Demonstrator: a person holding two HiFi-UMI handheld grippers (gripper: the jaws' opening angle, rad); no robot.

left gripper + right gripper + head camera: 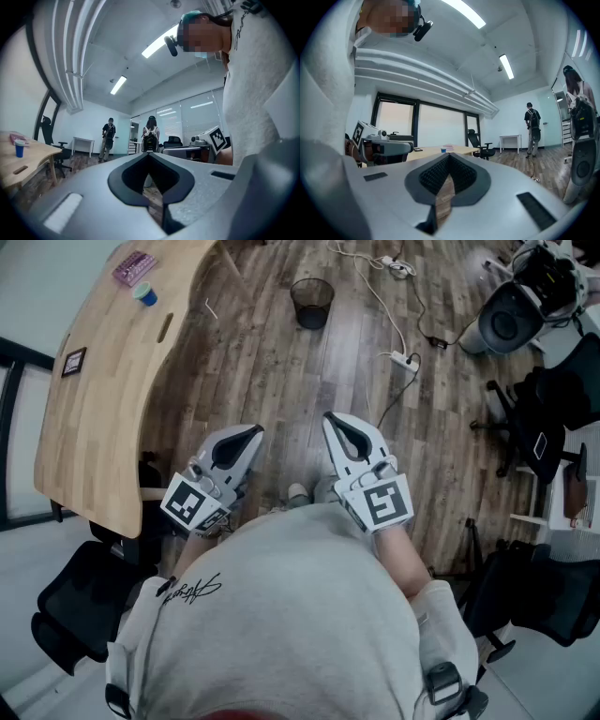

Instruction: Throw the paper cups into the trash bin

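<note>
You stood on the wooden floor [272,371] with both hands drawn in close to your stomach, forearms bent and the two tools pointing level, away from you, side by side. The left gripper [255,432] sat just beside the corner of the curved wooden desk [103,399]. Its jaws were shut tip to tip, with nothing between them; only bare floor showed through the hollow behind the tips. The right gripper [330,418] was held a touch further out than the left, and its jaws were likewise closed and empty. The two noses angled slightly apart and did not touch. Each marker cube lay against your shirt, at the wrist end of its tool.

The blue paper cup [144,294] stood upright on the far end of the desk, just beside a pink packet [134,268], well out of reach of either tool. The black mesh trash bin [311,302] stood on the floor ahead of you, off the end of the desk and well apart from the cup. A white power strip [403,358] with its cable lay on the floor to the right of the bin.
</note>
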